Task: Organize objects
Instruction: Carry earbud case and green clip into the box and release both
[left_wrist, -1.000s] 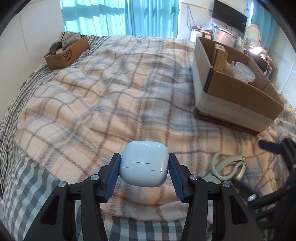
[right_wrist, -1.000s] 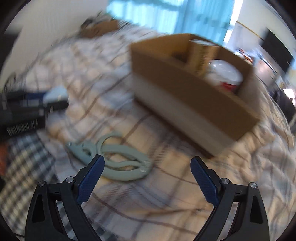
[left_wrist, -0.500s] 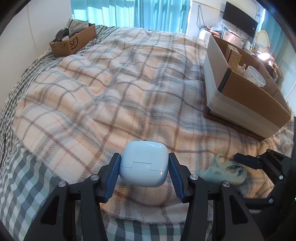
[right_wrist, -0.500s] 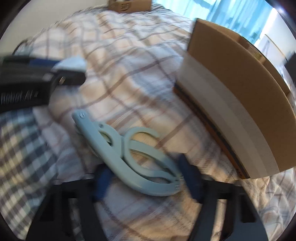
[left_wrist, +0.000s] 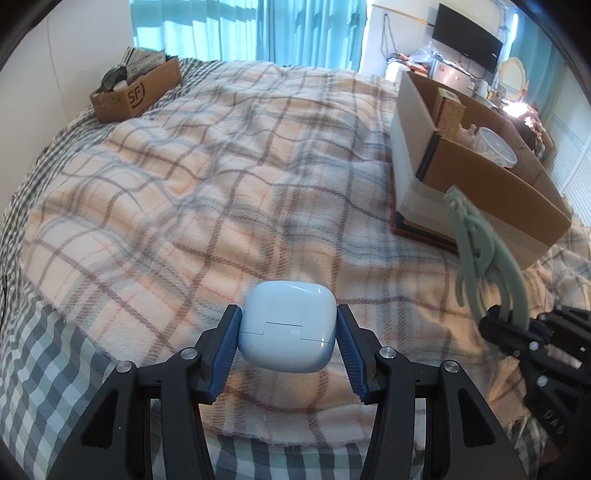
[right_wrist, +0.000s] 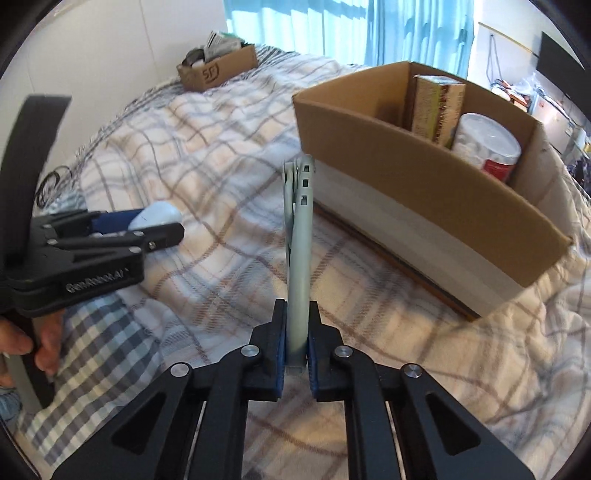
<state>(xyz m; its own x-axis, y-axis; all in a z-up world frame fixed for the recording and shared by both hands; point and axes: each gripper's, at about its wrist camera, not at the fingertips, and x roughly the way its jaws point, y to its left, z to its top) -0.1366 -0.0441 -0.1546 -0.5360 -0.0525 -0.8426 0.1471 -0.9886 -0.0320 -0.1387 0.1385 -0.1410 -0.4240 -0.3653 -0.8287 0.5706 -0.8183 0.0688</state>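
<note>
Left gripper pinches a pale blue earbud case between its blue pads, pads pressed on both sides of the case, which is held clear above the plaid blanket. Right gripper has just been closing and now clamps the handle end of a grey-green folding scissors; the scissors stand on edge, off the bed, their far end pointing toward the near corner of the large cardboard box. In the left wrist view the same scissors rise in front of that box's near wall. The box sits on the blanket to the right and holds an upright carton and a white lidded tub. A smaller cardboard box lies at the far left of the bed. A hand grips the left tool's handle.
</note>
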